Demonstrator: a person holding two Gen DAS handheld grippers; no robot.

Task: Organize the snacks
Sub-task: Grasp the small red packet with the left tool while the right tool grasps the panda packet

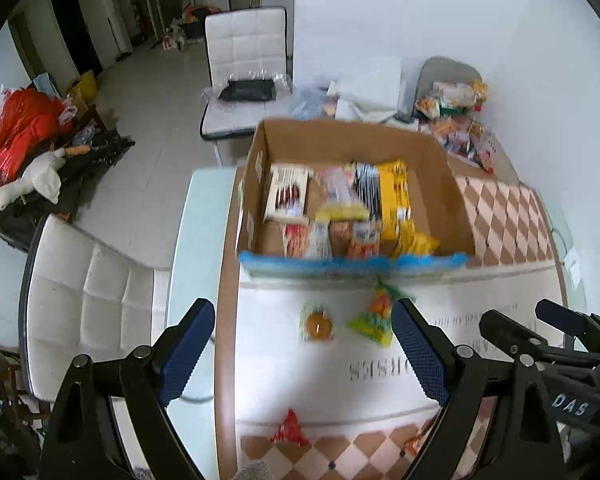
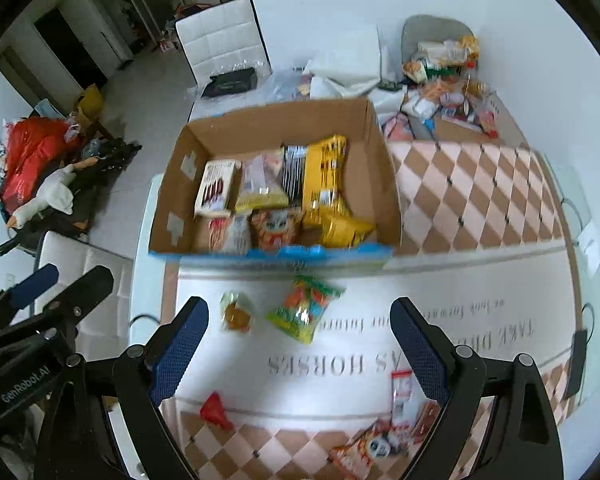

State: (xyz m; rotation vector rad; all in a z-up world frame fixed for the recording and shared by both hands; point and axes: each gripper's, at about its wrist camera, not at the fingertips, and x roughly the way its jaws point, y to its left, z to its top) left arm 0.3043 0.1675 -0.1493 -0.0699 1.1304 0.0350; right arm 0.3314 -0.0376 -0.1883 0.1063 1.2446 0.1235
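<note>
Both hand-held grippers, left [image 1: 304, 344] and right [image 2: 300, 344], hover spread wide, empty, above table [image 2: 480, 208]. Cardboard box [image 2: 284, 120] part-filled; green snack bag [image 2: 304, 308], orange packet [image 2: 236, 312] loose just before it, likely next.

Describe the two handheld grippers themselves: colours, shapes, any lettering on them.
Both match: black angular frames with round silver pivot bolts. The left gripper and right gripper each carry two long fingers faced with dark blue, finely textured pads. White lettering reading "GenRobot.AI" marks the left gripper's body in the right wrist view; "DAS" shows on the right gripper's body in the left wrist view. No sleeves or cables show.
</note>
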